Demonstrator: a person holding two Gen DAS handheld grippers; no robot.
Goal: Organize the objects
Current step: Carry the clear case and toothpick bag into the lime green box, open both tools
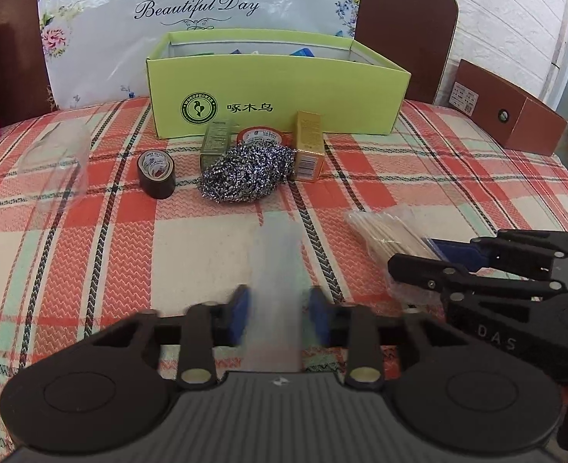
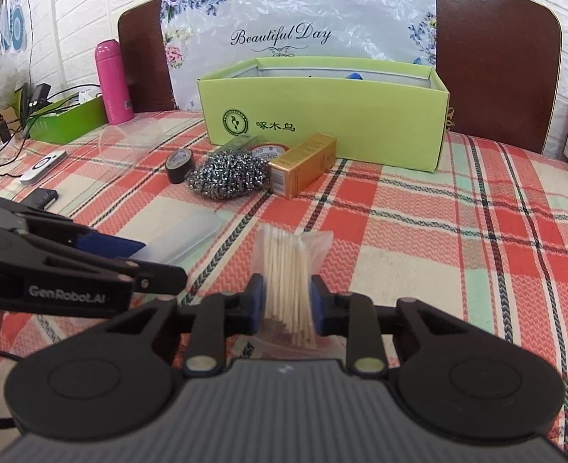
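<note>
While my left gripper (image 1: 279, 318) sits low in the centre of the left wrist view, its jaws are closed on a translucent, frosted plastic oblong case (image 1: 274, 270) that runs up the frame from between the blue pads (image 1: 240, 318). In the right wrist view the same case lies at middle left, above my left gripper's black arm. My right gripper (image 2: 287, 303), bottom centre of its own view, has its jaws clamped on a clear plastic bag of pale wooden sticks (image 2: 288, 270) (cotton swabs or toothpicks, I cannot tell which), resting on the red, cream and mint plaid worktop (image 2: 457, 239).

Higher up, in the middle of both views, stands an open lime-green cardboard box (image 1: 280, 96) with a round bird logo. Just below it cluster a silver steel-wool scrubber (image 1: 247, 173), a small black roll of tape (image 1: 156, 173) to its left, a gold carton (image 1: 309, 146) to its right, an olive-green carton (image 1: 214, 144) and a red-rimmed roll (image 1: 258, 135) behind. A pink bottle (image 2: 112, 81) stands at upper left of the right wrist view.
</note>
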